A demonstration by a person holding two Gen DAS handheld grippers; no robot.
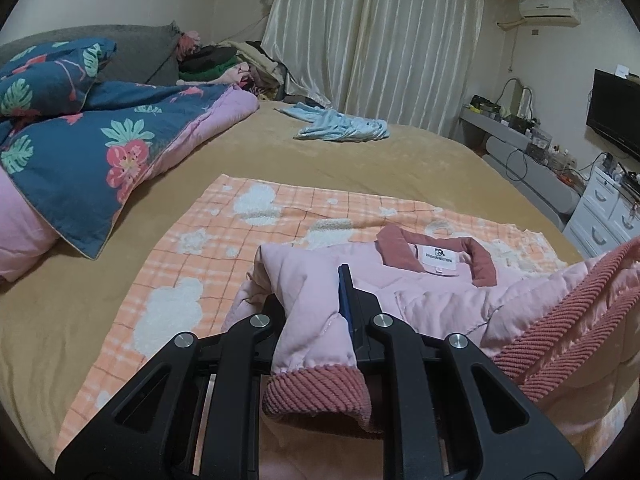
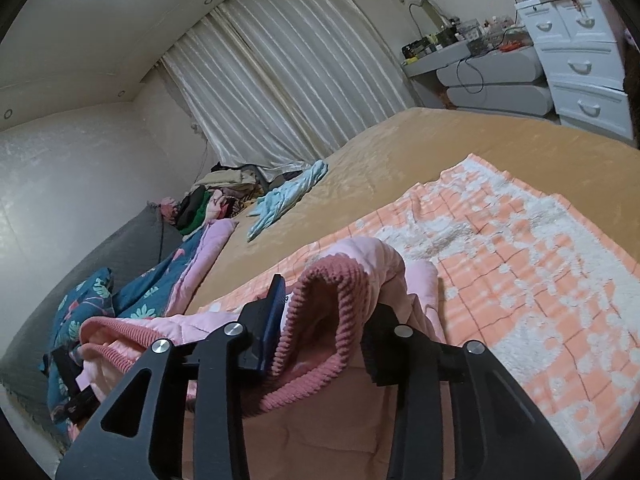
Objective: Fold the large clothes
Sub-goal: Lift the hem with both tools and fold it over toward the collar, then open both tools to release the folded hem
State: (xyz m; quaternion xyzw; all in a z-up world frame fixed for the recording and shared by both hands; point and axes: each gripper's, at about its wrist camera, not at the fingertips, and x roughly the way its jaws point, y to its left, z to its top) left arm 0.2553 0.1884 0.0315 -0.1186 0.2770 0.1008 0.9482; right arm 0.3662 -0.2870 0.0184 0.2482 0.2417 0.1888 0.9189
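Note:
A pink quilted jacket (image 1: 432,292) with a dark rose collar and ribbed cuffs lies on an orange checked blanket (image 1: 224,240) on the bed. My left gripper (image 1: 316,304) is shut on the left sleeve (image 1: 308,320), its ribbed cuff (image 1: 316,394) hanging toward the camera. My right gripper (image 2: 324,300) is shut on the other sleeve (image 2: 360,264) near its ribbed cuff (image 2: 320,312), lifted above the blanket (image 2: 520,264). That raised sleeve also shows at the right in the left wrist view (image 1: 568,320).
A blue floral quilt (image 1: 100,140) with pink lining lies heaped at the left of the tan bed (image 1: 360,160). A light blue garment (image 1: 340,126) lies further back. A clothes pile (image 1: 224,64) sits by the curtain. White drawers (image 1: 600,220) and a TV (image 1: 616,112) stand at the right.

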